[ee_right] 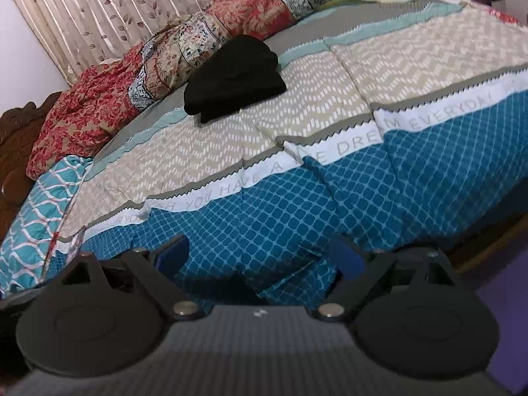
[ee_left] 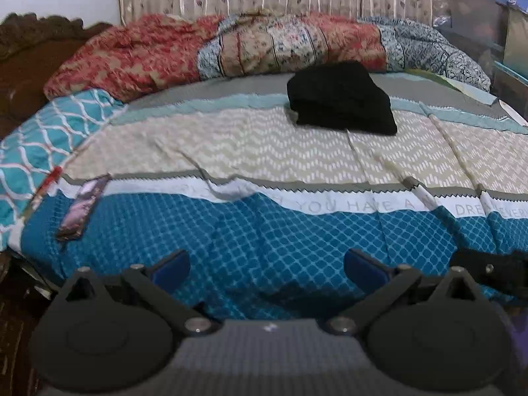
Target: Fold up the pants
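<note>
Holding my left gripper (ee_left: 267, 267) and right gripper (ee_right: 260, 257) spread wide and empty at bottom centre. Black pants (ee_left: 341, 97) are sitting folded, upper centre on the bedspread (ee_left: 264, 151). I am judging the fold finished; only checking remains.

Both wrist views look from the bed's (ee_left: 264, 151) near edge toward the curtain (ee_right: 99, 10), sharing the folded pants (ee_left: 340, 99).

Showing soft, even indoor light, fairly dim, without glare. Casting a dark shadow on the bedspread (ee_left: 297, 237) between the blue pads (ee_left: 171, 269). Bending straight lines strongly toward the edges, darkening at the corners. Blurring slightly throughout, losing detail in the black pants (ee_left: 340, 99).
</note>
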`<state>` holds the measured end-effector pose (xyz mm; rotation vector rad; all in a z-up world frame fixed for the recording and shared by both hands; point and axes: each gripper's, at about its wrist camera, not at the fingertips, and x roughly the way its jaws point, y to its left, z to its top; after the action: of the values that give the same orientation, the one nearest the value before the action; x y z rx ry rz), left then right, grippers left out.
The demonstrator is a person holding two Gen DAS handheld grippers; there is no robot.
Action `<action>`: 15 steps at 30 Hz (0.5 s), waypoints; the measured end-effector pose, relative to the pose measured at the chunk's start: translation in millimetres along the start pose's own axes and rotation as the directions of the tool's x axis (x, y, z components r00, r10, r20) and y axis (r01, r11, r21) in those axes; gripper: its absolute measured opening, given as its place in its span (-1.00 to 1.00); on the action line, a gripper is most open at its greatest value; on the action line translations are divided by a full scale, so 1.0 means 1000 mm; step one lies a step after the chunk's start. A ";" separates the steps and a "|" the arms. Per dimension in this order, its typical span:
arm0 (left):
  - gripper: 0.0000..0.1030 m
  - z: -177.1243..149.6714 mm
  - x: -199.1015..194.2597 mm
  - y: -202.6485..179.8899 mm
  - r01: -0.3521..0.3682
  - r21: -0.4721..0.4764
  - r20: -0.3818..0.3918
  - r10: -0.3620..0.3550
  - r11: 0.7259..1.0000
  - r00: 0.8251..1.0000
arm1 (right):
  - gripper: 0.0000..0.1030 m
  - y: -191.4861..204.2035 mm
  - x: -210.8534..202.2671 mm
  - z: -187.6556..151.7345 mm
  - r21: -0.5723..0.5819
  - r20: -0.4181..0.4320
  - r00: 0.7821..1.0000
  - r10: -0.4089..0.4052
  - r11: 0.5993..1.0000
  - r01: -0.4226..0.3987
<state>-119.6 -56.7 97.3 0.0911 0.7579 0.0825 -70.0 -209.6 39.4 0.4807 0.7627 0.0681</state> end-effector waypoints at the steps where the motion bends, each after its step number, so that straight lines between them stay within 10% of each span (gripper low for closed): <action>1: 1.00 -0.001 -0.003 0.000 -0.010 0.001 0.009 0.009 1.000 1.000 | 0.83 0.003 0.000 -0.001 -0.011 0.004 1.000 -0.007 1.000 0.008; 15: 1.00 -0.001 0.001 -0.003 -0.011 0.020 -0.003 0.011 1.000 1.000 | 0.83 0.020 -0.009 -0.004 -0.095 0.089 0.993 -0.080 0.992 0.089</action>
<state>-119.6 -59.2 95.9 0.1144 0.7614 0.0857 -76.4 -192.4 51.6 0.3545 0.6923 0.0064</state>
